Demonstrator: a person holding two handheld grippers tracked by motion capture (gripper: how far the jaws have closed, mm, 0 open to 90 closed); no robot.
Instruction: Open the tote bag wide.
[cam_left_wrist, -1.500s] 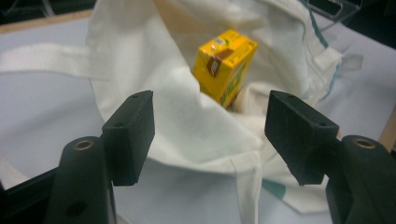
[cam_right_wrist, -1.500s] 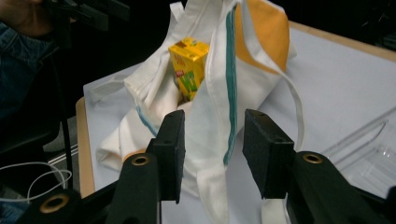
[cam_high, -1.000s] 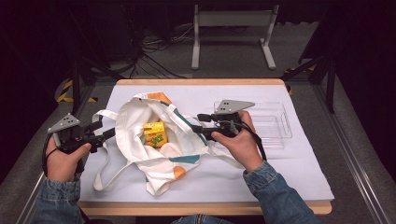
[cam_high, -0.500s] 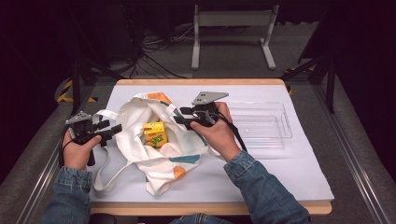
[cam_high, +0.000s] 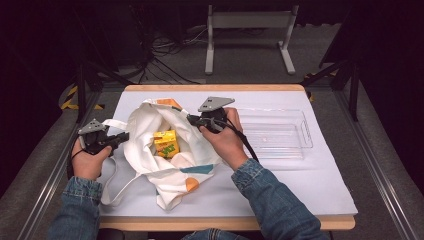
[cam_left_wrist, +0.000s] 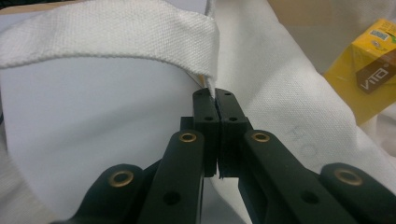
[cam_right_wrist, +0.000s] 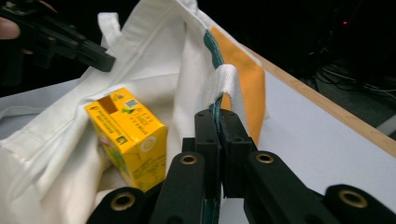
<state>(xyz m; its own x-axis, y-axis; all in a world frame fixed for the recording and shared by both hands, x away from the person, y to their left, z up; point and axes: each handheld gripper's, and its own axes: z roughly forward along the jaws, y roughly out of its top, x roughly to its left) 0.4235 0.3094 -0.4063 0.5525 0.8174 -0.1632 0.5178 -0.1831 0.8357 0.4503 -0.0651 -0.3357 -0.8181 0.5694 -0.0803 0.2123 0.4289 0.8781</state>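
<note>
A white cloth tote bag (cam_high: 172, 150) with orange and teal patches lies open on the table. A yellow drink carton (cam_high: 166, 143) stands inside it, also visible as the carton (cam_right_wrist: 128, 135) and the carton (cam_left_wrist: 369, 70). My left gripper (cam_high: 122, 136) is shut on the bag's left rim (cam_left_wrist: 212, 91), just below a white handle strap (cam_left_wrist: 107, 32). My right gripper (cam_high: 192, 119) is shut on the bag's right rim (cam_right_wrist: 217, 109), beside a handle strap's end (cam_right_wrist: 229, 81). Between the two grippers the bag's mouth is held apart.
A clear plastic tray (cam_high: 277, 134) sits to the right of the bag on the white table cover (cam_high: 300, 185). The wooden table edge (cam_right_wrist: 327, 112) runs behind the bag. A metal stand (cam_high: 247, 30) and cables lie on the floor beyond the table.
My right gripper has moved left and up with the bag's rim. My left gripper has slid right and toward me, still on the left rim. The bag's mouth is narrower and raised.
</note>
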